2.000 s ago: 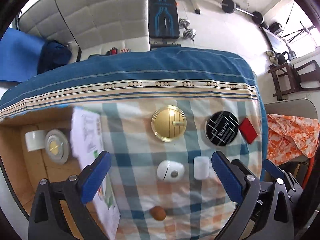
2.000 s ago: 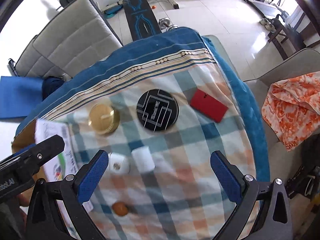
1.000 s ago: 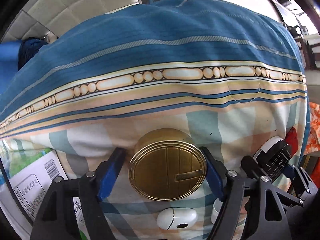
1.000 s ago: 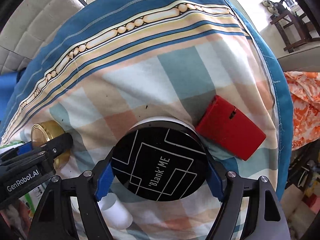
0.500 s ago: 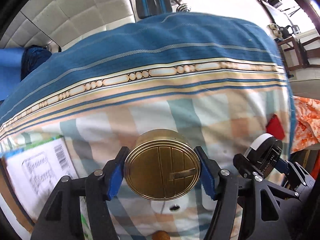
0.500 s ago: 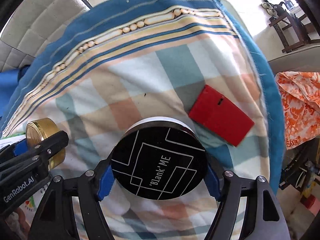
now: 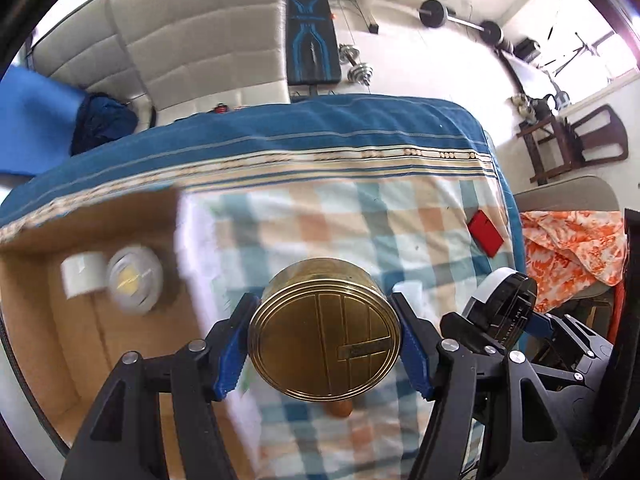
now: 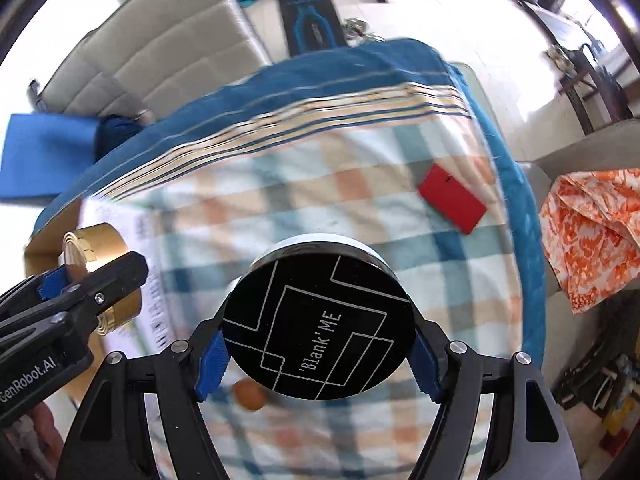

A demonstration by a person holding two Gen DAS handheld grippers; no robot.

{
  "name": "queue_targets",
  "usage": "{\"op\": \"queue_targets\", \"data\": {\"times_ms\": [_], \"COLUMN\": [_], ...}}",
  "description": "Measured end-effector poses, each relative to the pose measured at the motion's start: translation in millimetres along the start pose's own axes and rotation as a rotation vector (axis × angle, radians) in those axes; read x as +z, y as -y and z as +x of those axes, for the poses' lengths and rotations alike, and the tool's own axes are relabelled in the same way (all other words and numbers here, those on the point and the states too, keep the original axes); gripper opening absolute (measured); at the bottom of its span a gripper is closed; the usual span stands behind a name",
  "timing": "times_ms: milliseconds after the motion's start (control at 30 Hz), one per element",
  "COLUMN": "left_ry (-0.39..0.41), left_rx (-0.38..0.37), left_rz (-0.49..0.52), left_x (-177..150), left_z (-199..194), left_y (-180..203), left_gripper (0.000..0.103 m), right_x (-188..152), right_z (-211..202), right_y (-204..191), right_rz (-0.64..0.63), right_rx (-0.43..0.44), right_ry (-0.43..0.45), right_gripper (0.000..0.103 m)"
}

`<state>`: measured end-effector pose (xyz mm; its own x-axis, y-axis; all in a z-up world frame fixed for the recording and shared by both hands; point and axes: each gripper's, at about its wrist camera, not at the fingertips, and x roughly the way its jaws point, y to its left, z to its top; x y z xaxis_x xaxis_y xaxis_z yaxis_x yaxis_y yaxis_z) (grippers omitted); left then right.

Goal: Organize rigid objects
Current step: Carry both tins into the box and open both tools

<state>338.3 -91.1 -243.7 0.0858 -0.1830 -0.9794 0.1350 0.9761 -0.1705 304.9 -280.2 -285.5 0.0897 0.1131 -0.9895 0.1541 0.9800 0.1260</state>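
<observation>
My left gripper (image 7: 324, 346) is shut on a round gold tin (image 7: 325, 340) and holds it in the air above the checked cloth. It also shows at the left of the right wrist view (image 8: 98, 258). My right gripper (image 8: 318, 354) is shut on a round black tin (image 8: 318, 322) with white line art, also lifted; that tin shows at the right of the left wrist view (image 7: 504, 312). A cardboard box (image 7: 36, 320) at the left holds a white roll (image 7: 82, 276) and a round white-and-gold item (image 7: 134, 280).
A red flat case (image 8: 452, 200) lies near the cloth's right edge. A small brown round object (image 8: 249, 394) lies on the cloth under the grippers. A printed white box flap (image 7: 200, 280) borders the cardboard box. An orange patterned cloth (image 8: 592, 232) lies on a chair at the right.
Both grippers have risen and pulled back from the cloth with their tins. The left gripper has swung left, so the cardboard box and its contents are now in view.
</observation>
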Motion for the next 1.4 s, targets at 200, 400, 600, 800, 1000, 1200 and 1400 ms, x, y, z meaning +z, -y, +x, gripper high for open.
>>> {"op": "queue_targets", "data": {"times_ms": [200,400,600,800,1000,1200,1400], "left_ry": [0.055,0.074,0.039,-0.038,-0.088,-0.107,-0.125], "left_rx": [0.017,0.053,0.096,0.111,0.124,0.17,0.188], "left_rz": [-0.073,-0.159,-0.248,-0.31,-0.326,-0.297,-0.279], "left_x": [-36,-67,-81,-77,-57,-38,-30], "left_z": [-33,-58,-47,-2,38,62,77], "left_y": [-57,-131,-205,-261,-289,-297,-299], "left_gripper": [0.063,0.063,0.063,0.063,0.063,0.063,0.063], "right_x": [-32,-51,-55,-51,-44,-36,-35], "right_z": [-27,-20,24,80,119,145,160], "right_y": [-84,-175,-233,-266,-282,-286,-283], "right_rz": [-0.114,-0.226,-0.263,-0.254,-0.247,-0.209,-0.173], "right_rx": [0.059,0.092,0.082,0.051,0.01,-0.022,-0.037], "right_ry": [0.019,0.0,-0.056,-0.126,-0.168,-0.204,-0.223], "right_gripper": [0.077,0.077,0.077,0.077,0.077,0.077,0.077]}}
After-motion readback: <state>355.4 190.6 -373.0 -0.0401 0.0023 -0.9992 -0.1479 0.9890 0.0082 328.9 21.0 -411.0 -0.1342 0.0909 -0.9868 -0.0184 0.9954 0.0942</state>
